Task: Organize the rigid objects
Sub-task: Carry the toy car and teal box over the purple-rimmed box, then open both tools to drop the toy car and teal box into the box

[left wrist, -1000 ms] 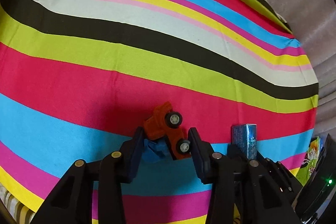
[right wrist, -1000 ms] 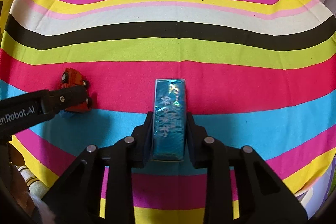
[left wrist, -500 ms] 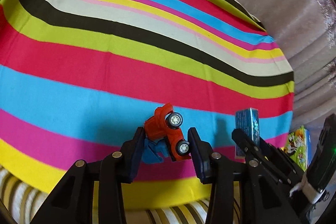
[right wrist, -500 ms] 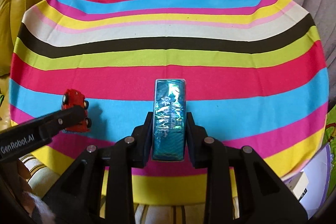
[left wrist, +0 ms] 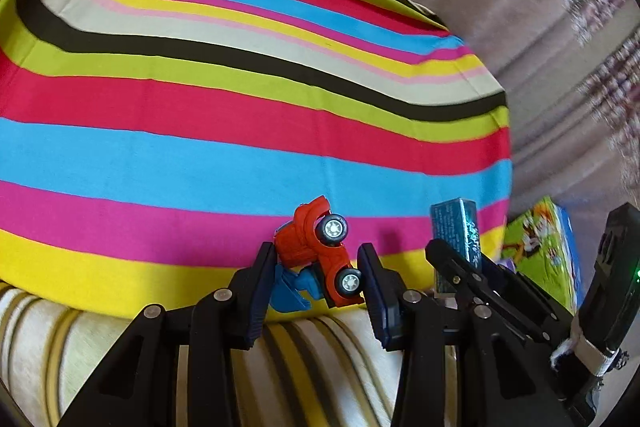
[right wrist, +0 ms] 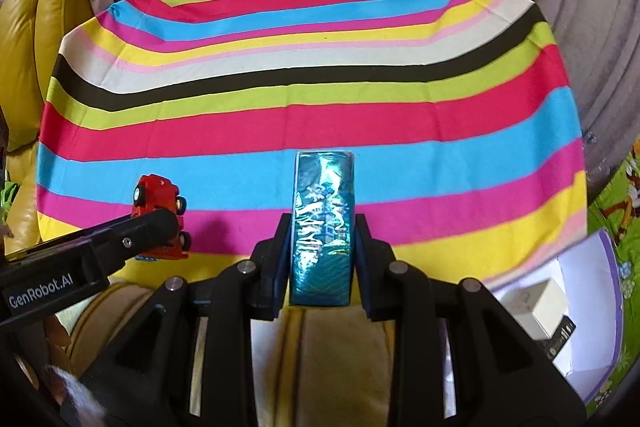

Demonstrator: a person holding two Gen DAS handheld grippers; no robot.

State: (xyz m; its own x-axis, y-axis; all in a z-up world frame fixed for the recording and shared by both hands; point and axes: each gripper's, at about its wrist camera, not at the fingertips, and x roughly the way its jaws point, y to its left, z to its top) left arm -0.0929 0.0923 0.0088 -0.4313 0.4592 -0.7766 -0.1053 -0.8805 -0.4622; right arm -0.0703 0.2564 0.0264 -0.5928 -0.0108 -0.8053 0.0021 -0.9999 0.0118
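Observation:
A red toy truck (left wrist: 320,251) with a blue part underneath hangs on its side in the air, my left gripper (left wrist: 318,267) shut on it. The same red toy truck (right wrist: 160,203) shows at the left of the right wrist view, partly behind the left gripper's finger. A shiny teal foil-wrapped box (right wrist: 323,223) stands lengthwise between the pads of my right gripper (right wrist: 322,247), which is shut on it. That teal box (left wrist: 456,239) also appears right of the truck in the left wrist view. Both objects are held above the near edge of the striped cloth (left wrist: 200,131).
The multicoloured striped cloth (right wrist: 304,99) covers a cushioned seat with beige striped upholstery (left wrist: 312,359) below. A yellow cushion (right wrist: 24,39) sits at the left. At the right lie a white tray (right wrist: 592,287) holding a pale box (right wrist: 536,303) and a green cartoon mat (left wrist: 544,247).
Both grippers have drawn back and up from the cloth with their objects still held; the cloth's near edge and the upholstery below have come into view.

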